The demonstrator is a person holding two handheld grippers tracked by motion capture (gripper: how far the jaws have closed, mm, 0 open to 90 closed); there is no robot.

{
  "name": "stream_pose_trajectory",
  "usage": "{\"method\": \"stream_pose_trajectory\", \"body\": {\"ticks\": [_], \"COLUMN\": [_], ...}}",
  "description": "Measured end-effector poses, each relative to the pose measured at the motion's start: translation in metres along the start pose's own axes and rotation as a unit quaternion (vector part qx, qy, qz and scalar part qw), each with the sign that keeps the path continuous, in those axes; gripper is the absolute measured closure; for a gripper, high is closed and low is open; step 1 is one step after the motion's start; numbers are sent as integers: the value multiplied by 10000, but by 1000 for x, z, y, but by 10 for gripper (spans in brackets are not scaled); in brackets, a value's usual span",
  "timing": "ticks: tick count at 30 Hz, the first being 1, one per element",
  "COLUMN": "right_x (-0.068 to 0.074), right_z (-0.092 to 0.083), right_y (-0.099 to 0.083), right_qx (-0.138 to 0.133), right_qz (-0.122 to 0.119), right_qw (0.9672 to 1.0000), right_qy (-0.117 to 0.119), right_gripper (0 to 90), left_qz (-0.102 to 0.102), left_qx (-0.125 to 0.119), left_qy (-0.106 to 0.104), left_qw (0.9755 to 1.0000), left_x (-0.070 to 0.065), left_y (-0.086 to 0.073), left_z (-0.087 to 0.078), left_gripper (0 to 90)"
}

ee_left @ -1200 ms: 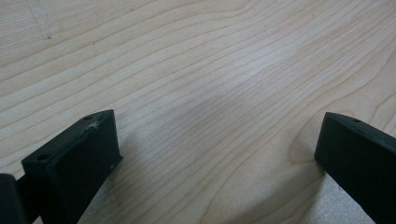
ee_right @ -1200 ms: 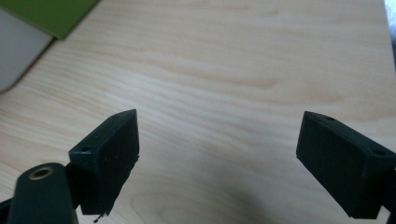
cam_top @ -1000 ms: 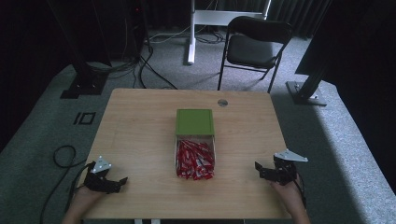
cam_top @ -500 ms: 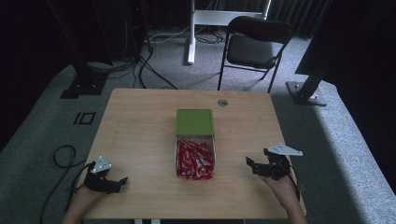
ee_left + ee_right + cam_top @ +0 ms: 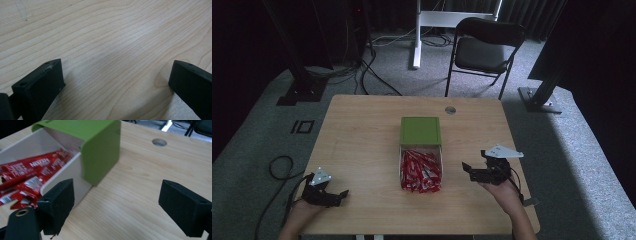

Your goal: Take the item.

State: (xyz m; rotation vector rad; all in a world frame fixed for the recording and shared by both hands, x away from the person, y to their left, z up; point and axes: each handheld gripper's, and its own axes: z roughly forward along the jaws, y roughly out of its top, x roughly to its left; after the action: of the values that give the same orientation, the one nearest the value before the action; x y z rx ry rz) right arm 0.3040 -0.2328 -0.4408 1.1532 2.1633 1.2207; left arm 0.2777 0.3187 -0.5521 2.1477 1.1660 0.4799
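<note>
Compared with the high view of a second ago, the right gripper (image 5: 471, 170) has moved from the table's right edge toward the box (image 5: 421, 152), and now stands near the box's right side without touching it; the left gripper (image 5: 338, 195) has stayed in place, well to the left of the box near the front edge of the table (image 5: 362, 130). Both grippers have their jaws spread wide with nothing between them: in the left gripper view bare wood grain lies between the jaws of the left gripper (image 5: 113, 82), and in the right gripper view the right gripper (image 5: 117, 202) looks past its jaws at the box (image 5: 70, 170) to their left. The box sits at the middle of the table, its green lid (image 5: 420, 131) slid back over the far half, its white near half open and full of red packets (image 5: 419, 171). White lettering on the packets (image 5: 27, 175) reads "NESCAFE"; smaller print is too blurred to read. Beyond the box, a round hole (image 5: 159, 142) pierces the tabletop.
</note>
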Motion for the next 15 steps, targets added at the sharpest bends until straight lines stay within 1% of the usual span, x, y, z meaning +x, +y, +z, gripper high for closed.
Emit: {"method": "stream_pose_trajectory", "body": {"ticks": [5,9,11,15], "right_x": [13,22,26,35], "right_z": [6,11,13,19], "right_y": [9,15,17,22], "right_qx": [14,-6,-20,-3], "right_qz": [-218,-307,-371,-466], "right_qw": [9997,9990,9986,9975], "right_qy": [140,329,374,537], "right_gripper": [132,132,142,142], "left_qz": [0,0,-1,-5], "left_qx": [1,1,0,-3], "left_qy": [0,0,0,0], "left_qw": [10000,10000,10000,10000], "left_x": [0,0,0,0], "left_y": [0,0,0,0], "left_z": [0,0,0,0], "left_gripper": [7,7,7,6]}}
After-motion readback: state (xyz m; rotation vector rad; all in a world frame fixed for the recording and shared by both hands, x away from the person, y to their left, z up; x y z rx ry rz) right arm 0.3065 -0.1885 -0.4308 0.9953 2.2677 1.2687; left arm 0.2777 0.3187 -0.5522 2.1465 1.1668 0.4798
